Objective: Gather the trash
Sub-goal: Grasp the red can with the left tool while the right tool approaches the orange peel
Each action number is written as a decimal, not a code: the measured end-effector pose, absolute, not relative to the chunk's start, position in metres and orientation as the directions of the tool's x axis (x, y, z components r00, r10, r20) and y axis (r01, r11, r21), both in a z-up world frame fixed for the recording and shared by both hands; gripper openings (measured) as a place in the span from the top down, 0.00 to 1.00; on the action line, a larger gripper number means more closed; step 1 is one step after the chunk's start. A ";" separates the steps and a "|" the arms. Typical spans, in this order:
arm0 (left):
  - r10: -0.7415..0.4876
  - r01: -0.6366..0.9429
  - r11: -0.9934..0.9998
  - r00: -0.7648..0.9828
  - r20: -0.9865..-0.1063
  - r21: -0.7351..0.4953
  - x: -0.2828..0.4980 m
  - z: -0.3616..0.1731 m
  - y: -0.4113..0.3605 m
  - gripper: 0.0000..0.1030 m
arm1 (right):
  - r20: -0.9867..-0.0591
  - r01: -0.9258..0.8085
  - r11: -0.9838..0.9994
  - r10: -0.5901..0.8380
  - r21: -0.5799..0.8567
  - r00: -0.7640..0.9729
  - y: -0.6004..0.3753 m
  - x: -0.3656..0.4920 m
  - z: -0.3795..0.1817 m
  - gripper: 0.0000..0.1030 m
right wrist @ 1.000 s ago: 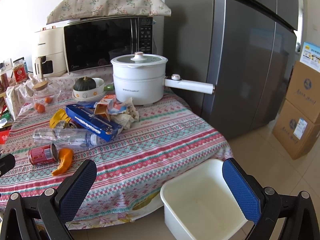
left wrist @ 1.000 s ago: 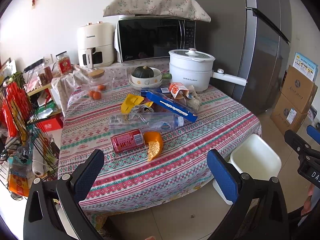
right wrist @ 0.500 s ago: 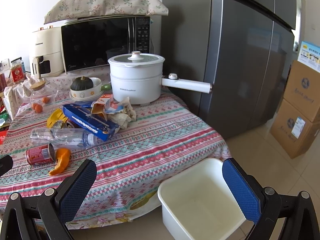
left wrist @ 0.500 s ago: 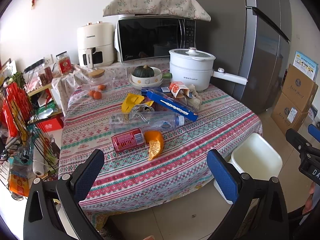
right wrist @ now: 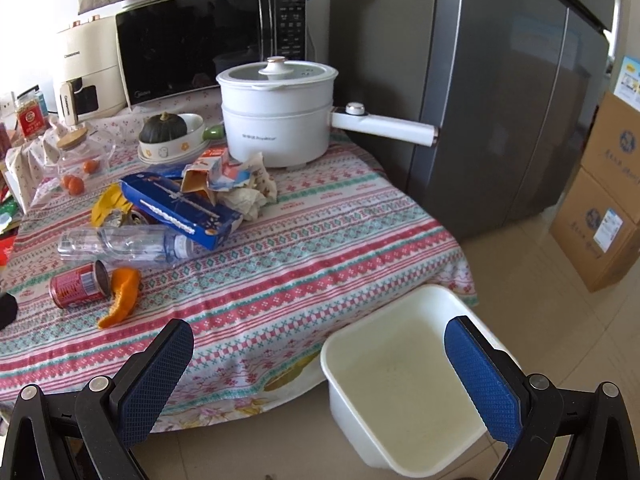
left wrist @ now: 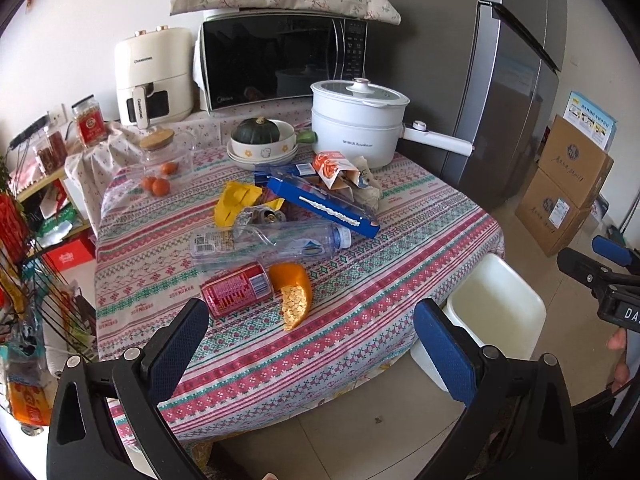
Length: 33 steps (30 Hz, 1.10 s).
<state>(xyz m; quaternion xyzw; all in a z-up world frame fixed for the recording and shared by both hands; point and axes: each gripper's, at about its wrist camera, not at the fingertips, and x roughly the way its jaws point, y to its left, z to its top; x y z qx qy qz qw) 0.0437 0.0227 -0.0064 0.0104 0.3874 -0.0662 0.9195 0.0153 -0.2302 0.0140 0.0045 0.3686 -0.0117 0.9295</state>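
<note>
Trash lies on the patterned tablecloth (left wrist: 360,280): a red can (left wrist: 236,289) on its side, an orange peel (left wrist: 294,294), a crushed clear bottle (left wrist: 272,240), a long blue box (left wrist: 324,206), a yellow wrapper (left wrist: 234,200) and crumpled paper with a carton (left wrist: 344,176). A white bin (right wrist: 404,396) stands empty on the floor by the table's right corner. My left gripper (left wrist: 312,340) is open, held short of the table's front edge, just before the can. My right gripper (right wrist: 320,376) is open over the bin's near side, and it shows at the right edge (left wrist: 608,264) of the left wrist view.
At the back stand a white electric pot (left wrist: 360,124) with a long handle, a bowl with a squash (left wrist: 260,140), a jar of small oranges (left wrist: 164,160), a microwave (left wrist: 280,60) and an air fryer (left wrist: 154,74). A grey fridge (right wrist: 500,100) and cardboard boxes (right wrist: 608,200) stand right; a wire rack (left wrist: 20,260) left.
Both grippers have drifted slightly forward and right toward the table. Both stay open and nothing on the table has moved.
</note>
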 end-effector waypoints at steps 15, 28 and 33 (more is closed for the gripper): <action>-0.038 0.286 0.953 0.441 -0.897 0.101 0.149 -0.094 0.037 0.00 | -0.865 -0.072 0.995 0.091 0.063 0.493 -0.227 0.101 -0.048 0.00; 0.025 0.368 0.916 0.344 -0.939 0.160 0.203 -0.155 0.065 0.08 | -0.906 -0.097 0.976 0.215 0.193 0.364 -0.207 0.126 -0.076 0.00; 0.003 0.372 0.921 0.292 -0.956 0.116 0.197 -0.162 0.063 0.32 | -0.909 -0.081 0.977 0.213 0.198 0.359 -0.198 0.133 -0.081 0.00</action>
